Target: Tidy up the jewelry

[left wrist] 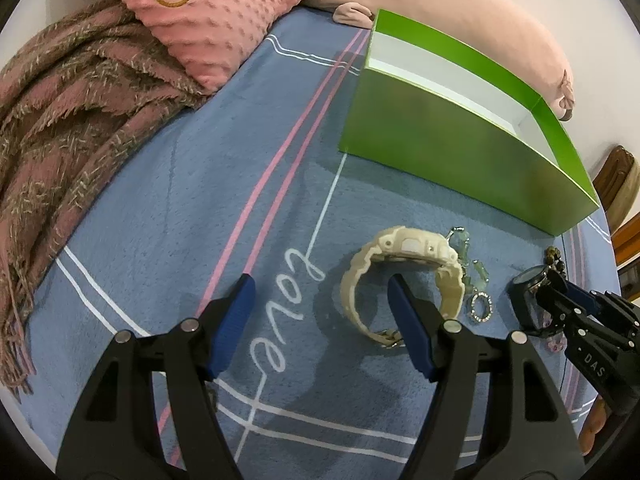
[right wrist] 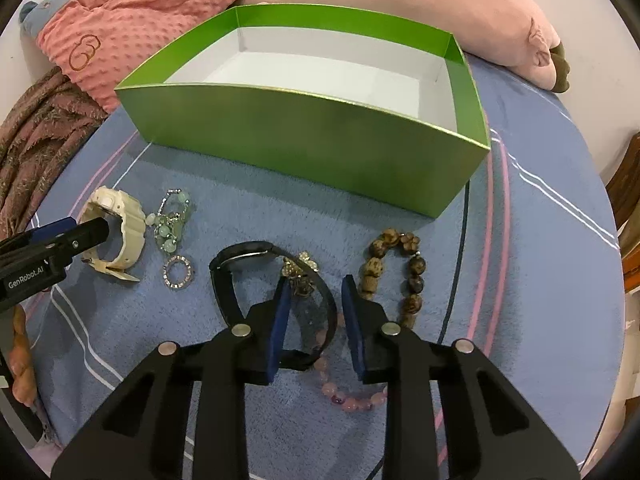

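This is a bedroom in a home: everything lies on a bed (right wrist: pixel 540 208) covered with a soft blue blanket striped in pink and white, with the word "love" (left wrist: pixel 288 312) written on it. At its far edge rest a pink dotted pillow (left wrist: pixel 216 20) embroidered with a gold motif, a long pale pink plush cushion (right wrist: pixel 400 8) and a brown-and-pink fringed throw (left wrist: pixel 68 120), all against a plain white wall. Personal jewellery and a green box (right wrist: pixel 312 148) spread on the bedding fit a lived-in private room.
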A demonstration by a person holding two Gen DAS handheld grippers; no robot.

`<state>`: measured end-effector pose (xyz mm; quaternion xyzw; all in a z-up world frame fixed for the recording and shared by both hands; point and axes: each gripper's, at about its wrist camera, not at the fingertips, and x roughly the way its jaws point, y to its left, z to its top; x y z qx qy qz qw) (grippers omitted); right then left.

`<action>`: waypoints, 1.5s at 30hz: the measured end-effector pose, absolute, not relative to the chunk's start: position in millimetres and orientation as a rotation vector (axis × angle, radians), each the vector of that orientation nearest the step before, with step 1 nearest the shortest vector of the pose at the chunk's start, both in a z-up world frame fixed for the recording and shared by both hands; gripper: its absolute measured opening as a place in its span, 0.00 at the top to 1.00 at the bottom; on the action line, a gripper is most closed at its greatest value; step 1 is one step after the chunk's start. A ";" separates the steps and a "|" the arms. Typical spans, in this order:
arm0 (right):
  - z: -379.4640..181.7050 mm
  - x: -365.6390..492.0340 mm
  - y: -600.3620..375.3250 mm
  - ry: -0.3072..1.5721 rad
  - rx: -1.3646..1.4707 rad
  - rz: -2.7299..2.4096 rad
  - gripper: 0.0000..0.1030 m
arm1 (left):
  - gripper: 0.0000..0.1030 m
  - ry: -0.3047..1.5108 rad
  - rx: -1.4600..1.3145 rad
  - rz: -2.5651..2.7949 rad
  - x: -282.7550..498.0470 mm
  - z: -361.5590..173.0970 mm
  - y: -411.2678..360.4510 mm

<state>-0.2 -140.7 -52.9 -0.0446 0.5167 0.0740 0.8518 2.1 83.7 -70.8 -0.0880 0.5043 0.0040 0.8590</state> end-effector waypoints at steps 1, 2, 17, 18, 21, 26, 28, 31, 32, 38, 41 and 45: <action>-52.9 -0.6 -140.3 1.087 -0.096 0.156 0.74 | 0.32 1.056 -0.181 0.012 1.6 -71.0 82.1; -52.8 -1.2 -140.2 1.086 -0.096 0.156 0.74 | 0.32 1.054 -0.175 0.014 1.4 -71.2 80.4; -49.5 -3.9 -136.9 1.085 -0.117 0.142 0.83 | 0.71 0.975 -0.074 -0.035 -10.2 -71.8 54.4; -48.3 -4.3 -136.9 1.084 -0.119 0.139 0.85 | 0.71 0.973 -0.075 -0.036 -10.3 -71.9 54.8; -44.9 -6.1 -137.5 1.078 -0.118 0.136 0.88 | 0.77 0.972 -0.092 -0.043 -11.1 -71.7 57.5; -44.7 -8.7 -136.2 1.077 -0.121 0.131 0.88 | 0.77 0.978 -0.107 -0.054 -9.9 -72.9 59.9; -45.6 -8.5 -135.1 1.077 -0.122 0.128 0.88 | 0.76 0.977 -0.100 -0.050 -11.7 -72.5 58.5; -46.2 -8.9 -135.1 1.078 -0.119 0.128 0.88 | 0.74 0.977 -0.095 -0.049 -10.6 -72.7 57.5; -46.5 -8.9 -135.3 1.079 -0.118 0.128 0.88 | 0.73 0.977 -0.094 -0.050 -10.2 -72.8 57.2; -48.2 -7.9 -136.8 1.082 -0.111 0.129 0.88 | 0.80 0.974 -0.120 -0.056 -10.3 -71.5 60.8; -46.6 -8.2 -136.8 1.075 -0.110 0.129 0.89 | 0.90 0.973 -0.170 -0.080 -10.7 -70.6 66.7; -44.0 -10.7 -136.4 1.065 -0.106 0.126 0.90 | 0.91 0.959 -0.164 -0.080 -13.4 -69.2 64.8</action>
